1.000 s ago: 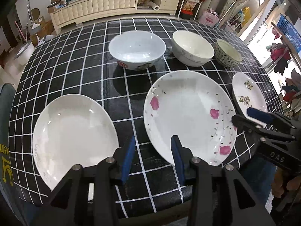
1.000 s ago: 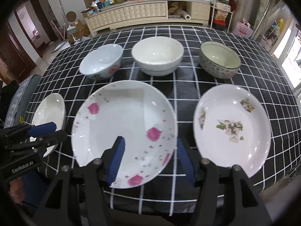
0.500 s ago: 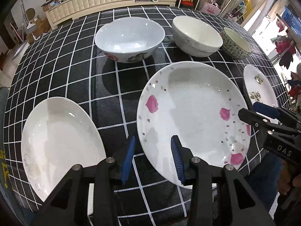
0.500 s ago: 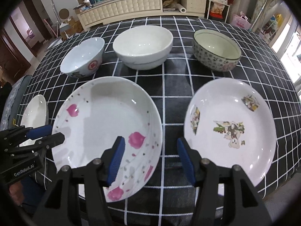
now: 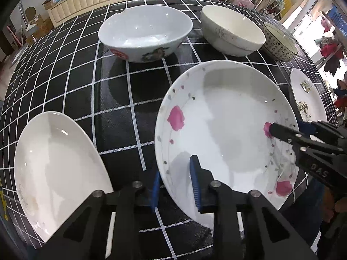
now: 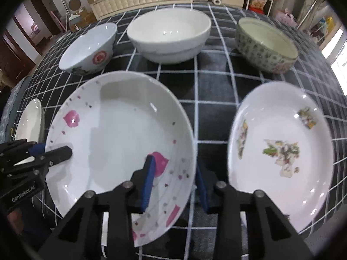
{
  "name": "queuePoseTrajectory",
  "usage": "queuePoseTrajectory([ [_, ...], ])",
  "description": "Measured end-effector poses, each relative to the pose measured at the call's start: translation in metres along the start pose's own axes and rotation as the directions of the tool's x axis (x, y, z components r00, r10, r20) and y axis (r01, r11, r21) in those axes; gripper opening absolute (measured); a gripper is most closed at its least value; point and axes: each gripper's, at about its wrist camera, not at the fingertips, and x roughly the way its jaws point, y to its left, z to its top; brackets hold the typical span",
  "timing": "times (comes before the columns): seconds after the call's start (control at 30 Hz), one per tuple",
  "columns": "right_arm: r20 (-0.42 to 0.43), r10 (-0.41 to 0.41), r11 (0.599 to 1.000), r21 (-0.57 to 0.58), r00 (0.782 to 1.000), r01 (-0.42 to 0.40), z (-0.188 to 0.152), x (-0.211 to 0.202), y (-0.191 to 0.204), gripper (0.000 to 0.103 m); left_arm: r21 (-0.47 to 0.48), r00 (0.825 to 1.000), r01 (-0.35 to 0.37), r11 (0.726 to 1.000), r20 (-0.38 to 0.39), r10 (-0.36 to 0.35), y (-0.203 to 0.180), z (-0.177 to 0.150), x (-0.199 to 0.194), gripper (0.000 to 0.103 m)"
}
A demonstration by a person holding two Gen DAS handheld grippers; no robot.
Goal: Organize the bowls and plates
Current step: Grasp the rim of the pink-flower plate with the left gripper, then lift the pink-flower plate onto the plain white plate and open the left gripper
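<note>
Both hand-held grippers are taking hold of the rose-patterned plate [image 5: 225, 130], the middle one of three plates along the near edge of the tabletop [image 5: 121, 91]. The left hand-held gripper [image 5: 176, 181] straddles the plate's near-left rim, one blue pad inside the well and one outside; its jaws are closing, and whether the pads already press the rim I cannot tell. The right hand-held gripper [image 6: 174, 181] straddles the near-right rim the same way, jaws also closing, with a gap still visible at the outer pad.

The step in hand looks like a two-sided grasp before lifting this plate, probably to stack it with a neighbour. Next, both pairs of pads need to bite firmly on the thin glossy rim, then rise together so the plate stays level.

The plate is white, shallow and round, with pink flowers and grey dots. A plain white plate [image 5: 56, 169] lies to its left, a floral-decal plate [image 6: 282, 151] to its right, and three bowls stand behind.
</note>
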Motion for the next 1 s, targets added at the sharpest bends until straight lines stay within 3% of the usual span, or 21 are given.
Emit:
queuePoseTrajectory([
  [0.27, 0.005, 0.007, 1.0, 0.029, 1.0, -0.007, -0.003, -0.005, -0.005, 0.028, 0.016, 1.0, -0.015, 1.0, 0.002, 0.015, -0.004, 0.001, 0.001, 0.023],
  [0.43, 0.013, -0.036, 0.999, 0.037, 0.999, 0.035, -0.007, -0.012, -0.006, 0.023, 0.028, 0.999, -0.037, 0.999, 0.002, 0.037, -0.008, -0.002, 0.0, 0.021],
  [0.67, 0.016, -0.021, 0.999, 0.048, 1.0, 0.02, -0.019, -0.025, -0.001, 0.02, 0.012, 0.999, -0.045, 0.999, -0.004, 0.045, -0.002, -0.012, -0.008, 0.019],
  [1.0, 0.068, 0.012, 0.999, 0.044, 0.998, -0.015, -0.014, -0.049, 0.014, 0.017, -0.013, 0.997, -0.066, 0.998, 0.05, 0.067, 0.009, -0.019, -0.04, 0.017],
])
